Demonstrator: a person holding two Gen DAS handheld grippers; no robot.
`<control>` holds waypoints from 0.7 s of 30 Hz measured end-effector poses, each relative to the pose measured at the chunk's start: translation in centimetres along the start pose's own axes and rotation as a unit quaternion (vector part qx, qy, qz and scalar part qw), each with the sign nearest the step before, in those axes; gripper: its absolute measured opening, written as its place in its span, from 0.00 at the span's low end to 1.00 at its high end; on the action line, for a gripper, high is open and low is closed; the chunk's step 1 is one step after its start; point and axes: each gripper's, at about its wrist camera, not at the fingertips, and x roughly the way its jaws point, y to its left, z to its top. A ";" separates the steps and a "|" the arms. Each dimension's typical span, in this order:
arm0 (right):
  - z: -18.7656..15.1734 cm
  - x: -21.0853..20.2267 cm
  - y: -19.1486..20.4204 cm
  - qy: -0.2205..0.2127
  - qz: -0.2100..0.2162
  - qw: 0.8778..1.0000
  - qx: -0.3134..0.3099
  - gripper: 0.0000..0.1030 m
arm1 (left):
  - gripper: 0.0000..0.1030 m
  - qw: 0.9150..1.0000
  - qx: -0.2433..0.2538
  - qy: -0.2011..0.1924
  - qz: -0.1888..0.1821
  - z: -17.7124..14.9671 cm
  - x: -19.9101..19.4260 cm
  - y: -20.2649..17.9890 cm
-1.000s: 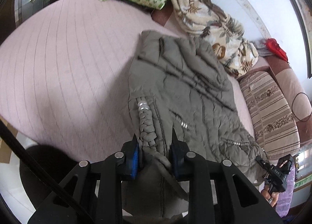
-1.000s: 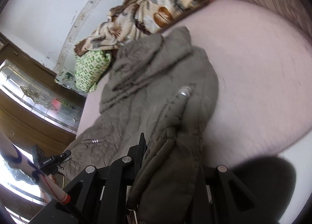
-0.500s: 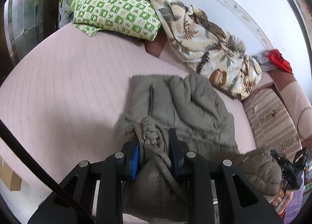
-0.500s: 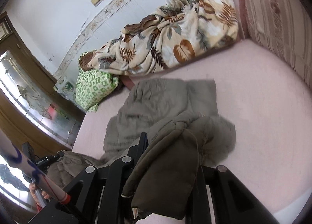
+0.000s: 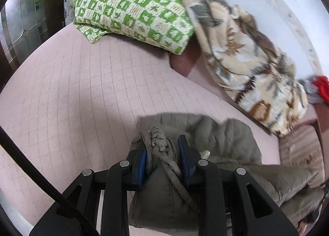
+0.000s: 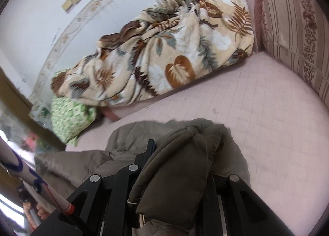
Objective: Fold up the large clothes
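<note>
An olive-grey quilted jacket [image 5: 224,143] lies doubled over on the pink bed [image 5: 82,96]. My left gripper [image 5: 163,149] is shut on one lower corner of the jacket, where a braided cord [image 5: 158,136] sticks up between the blue pads. In the right wrist view the same jacket [image 6: 178,166] is bunched over my right gripper [image 6: 181,153], which is shut on its other corner; the right finger is hidden under the cloth. Both held corners hang above the jacket's far end.
A green checked pillow [image 5: 131,7] and a leaf-print blanket [image 6: 164,55] lie along the wall at the back. A striped bolster [image 6: 298,28] edges the bed on the right. A person's hand [image 6: 33,213] shows at the lower left of the right wrist view.
Both grippers have carried the jacket's lower edge away from me towards its far end, folding the jacket over itself. Far less of the flat jacket shows now.
</note>
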 end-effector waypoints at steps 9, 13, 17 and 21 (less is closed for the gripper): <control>2.7 8.2 -1.1 0.024 -0.048 0.999 0.003 0.18 | 0.28 0.998 0.008 0.023 0.059 4.0 8.7 -2.3; 2.8 11.4 -2.6 0.037 -0.059 0.997 0.018 0.19 | 0.33 0.996 0.012 0.025 0.084 4.9 11.8 -3.1; 2.5 14.1 -3.8 0.050 -0.063 0.996 0.026 0.19 | 0.46 0.980 0.064 -0.047 0.180 5.4 13.3 -4.0; 2.3 15.4 -4.9 0.052 -0.058 0.996 0.052 0.19 | 0.51 0.981 0.073 -0.044 0.172 5.9 13.9 -3.0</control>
